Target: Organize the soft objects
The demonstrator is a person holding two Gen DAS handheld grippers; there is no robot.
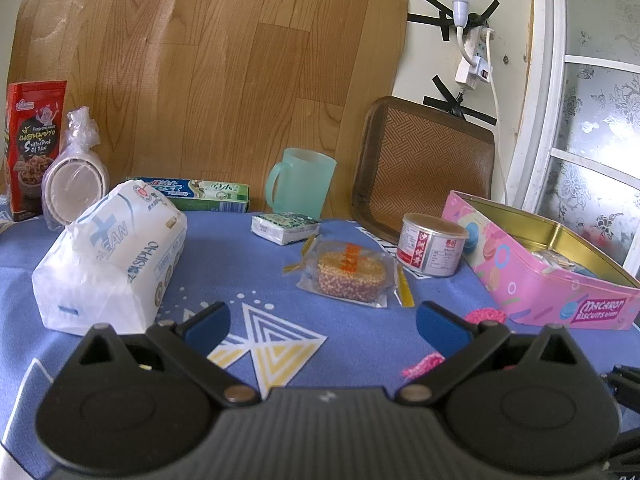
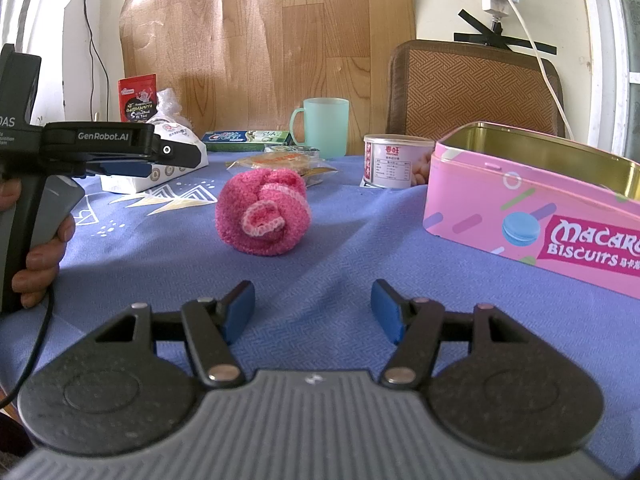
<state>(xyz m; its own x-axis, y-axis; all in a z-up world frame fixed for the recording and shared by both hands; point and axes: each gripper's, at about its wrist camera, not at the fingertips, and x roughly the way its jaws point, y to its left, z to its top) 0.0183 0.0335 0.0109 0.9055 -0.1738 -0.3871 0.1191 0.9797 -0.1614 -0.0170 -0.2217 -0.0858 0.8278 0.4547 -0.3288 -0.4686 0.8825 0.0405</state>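
Note:
A rolled pink fuzzy sock (image 2: 263, 213) lies on the blue tablecloth straight ahead of my right gripper (image 2: 313, 312), which is open, empty and short of it. In the left wrist view the sock (image 1: 486, 315) peeks out behind the right finger of my left gripper (image 1: 323, 320), also open and empty. A white tissue pack (image 1: 110, 256) lies to the left. An open pink biscuit tin (image 2: 532, 212) stands at the right; it also shows in the left wrist view (image 1: 540, 276). My left gripper also shows in the right wrist view (image 2: 120, 168), held by a hand.
A wrapped sesame cake (image 1: 350, 276), a small tissue packet (image 1: 285, 227), a round can (image 1: 432, 249), a green mug (image 1: 302, 184), a toothpaste box (image 1: 192, 194), a red snack bag (image 1: 34, 144) and bagged plates (image 1: 74, 184) stand on the cloth. A woven tray (image 1: 424, 168) leans on the wall.

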